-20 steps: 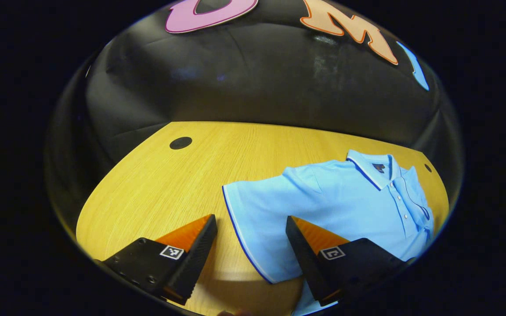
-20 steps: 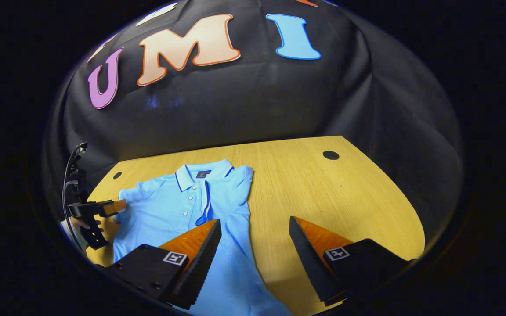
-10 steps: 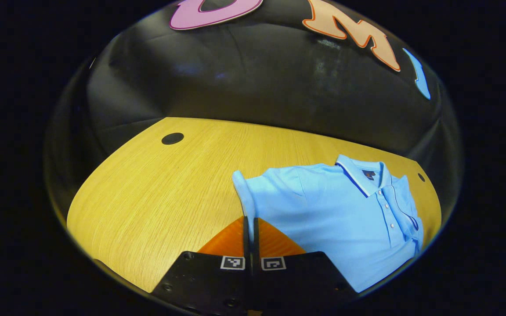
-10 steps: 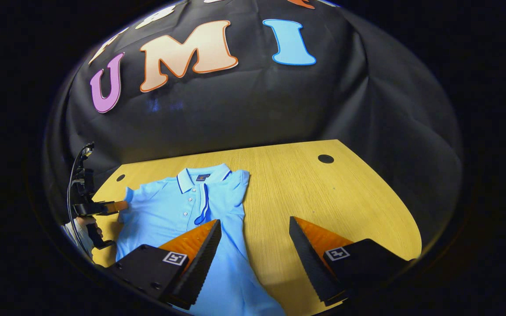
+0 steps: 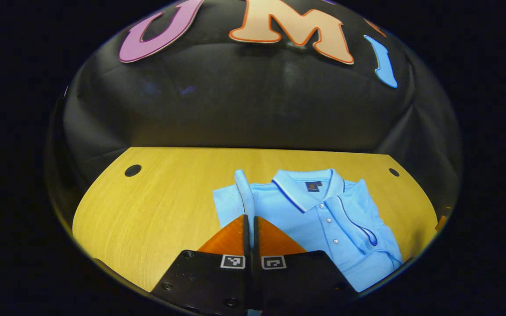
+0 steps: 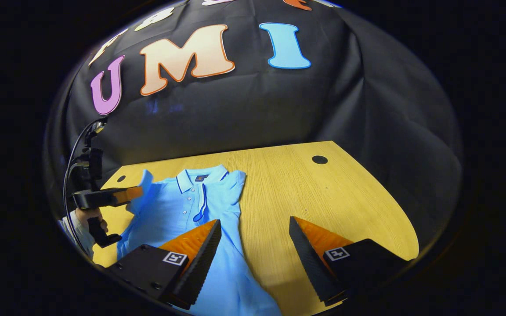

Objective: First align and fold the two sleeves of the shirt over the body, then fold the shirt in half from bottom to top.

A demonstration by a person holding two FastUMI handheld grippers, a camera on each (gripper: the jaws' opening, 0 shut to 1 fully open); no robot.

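Item: light-blue polo shirt, lying face up on the wooden tabletop, collar toward the booth wall, placket buttoned. One sleeve already lies folded over the body; the other sleeve is raised off the tabletop.

Left gripper: jaws clenched on the raised sleeve's cuff edge, cloth standing up between them. In the right gripper view it shows at the shirt's far side, held by a hand.

Right gripper: jaws released, parted, hovering above the shirt's lower side edge and bare tabletop.

Handling, as judged: soft, light, limp knit; sags and creases easily. Best taken at hems, cuffs or corners, and laid down slowly.
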